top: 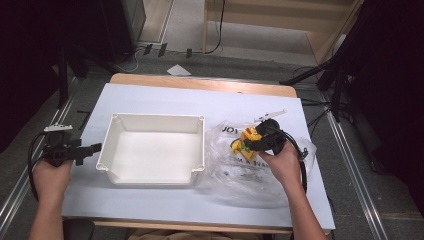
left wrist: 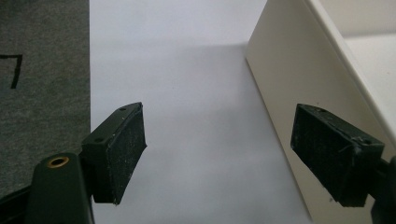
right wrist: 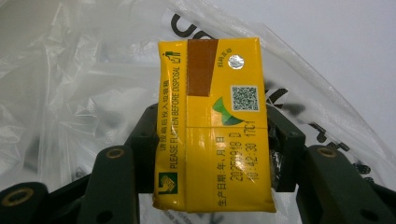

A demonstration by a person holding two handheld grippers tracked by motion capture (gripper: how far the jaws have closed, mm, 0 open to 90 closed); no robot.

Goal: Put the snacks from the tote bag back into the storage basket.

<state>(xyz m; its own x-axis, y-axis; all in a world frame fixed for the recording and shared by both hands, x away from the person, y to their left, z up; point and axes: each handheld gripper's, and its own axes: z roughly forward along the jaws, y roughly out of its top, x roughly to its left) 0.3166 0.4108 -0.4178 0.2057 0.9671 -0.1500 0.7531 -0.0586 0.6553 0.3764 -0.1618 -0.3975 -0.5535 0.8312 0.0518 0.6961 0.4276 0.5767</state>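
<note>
A person sits at a surface [top: 150, 97] covered with a white sheet, seen from above, with a forearm reaching in from each bottom corner. The left hand [top: 50, 175] holds the left gripper [top: 92, 148] at the left edge of the white sheet, pointing toward an empty white plastic tub [top: 155, 120] that sits left of centre. The gripper's tips are just beside the tub's left wall, and I cannot tell from above whether they touch it. In the left gripper view, its two black jaws stand wide apart with nothing between them; bare white sheet lies in the gap, and the cream-coloured outer wall of the tub [left wrist: 289, 79] rises close by the right-hand jaw. To the right of the tub lies a crumpled clear plastic bag [top: 235, 175] with dark printed lettering. The right hand [top: 282, 162] holds the right gripper [top: 252, 142] over this bag. In the right gripper view, its jaws are closed on a small yellow carton [right wrist: 212, 126], pressing it from both sides. The carton [top: 245, 140] carries a brown tape strip, a square scan code, a green logo, a printed date and the words "please flatten before disposal". The bag [right wrist: 74, 88] lies behind and beneath the carton.
</note>
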